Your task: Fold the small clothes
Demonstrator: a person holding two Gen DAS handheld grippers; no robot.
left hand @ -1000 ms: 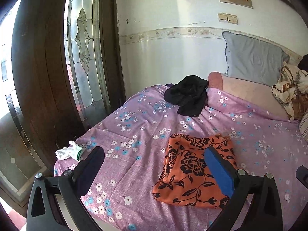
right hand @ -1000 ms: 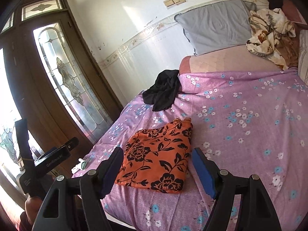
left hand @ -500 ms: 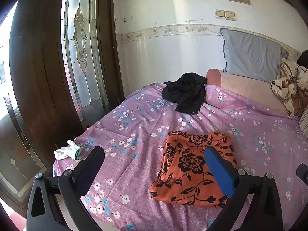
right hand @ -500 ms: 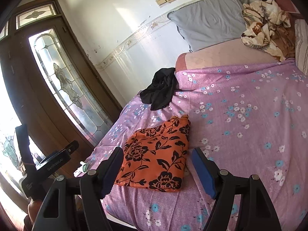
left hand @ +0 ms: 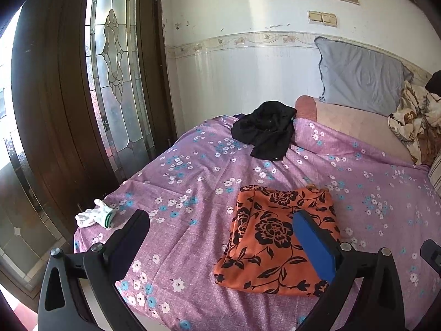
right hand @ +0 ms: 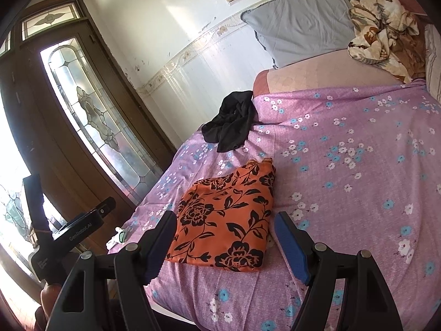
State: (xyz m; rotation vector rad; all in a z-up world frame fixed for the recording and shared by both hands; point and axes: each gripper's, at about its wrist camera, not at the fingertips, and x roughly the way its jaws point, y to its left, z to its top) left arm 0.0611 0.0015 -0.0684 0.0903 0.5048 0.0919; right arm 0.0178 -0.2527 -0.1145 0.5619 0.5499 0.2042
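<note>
An orange garment with black flowers (left hand: 278, 237) (right hand: 228, 220) lies folded flat near the front edge of the bed. A crumpled black garment (left hand: 267, 129) (right hand: 231, 121) lies further back by the wall. My left gripper (left hand: 220, 237) hovers open above the bed, its right finger over the orange garment, nothing held. My right gripper (right hand: 226, 237) also stands open, its fingers either side of the orange garment's near edge and above it. The left gripper's body shows at the left of the right wrist view.
The bed has a purple flowered sheet (left hand: 193, 171) (right hand: 358, 165). A white glove (left hand: 95, 216) lies at its left corner. A grey pillow (left hand: 361, 80) and a beige flowered cloth (right hand: 383, 27) lie at the head. A wooden door with leaded glass (left hand: 115, 82) stands left.
Both views have drifted slightly back and the right one has rolled a little; the garments lie as before and both grippers stay open.
</note>
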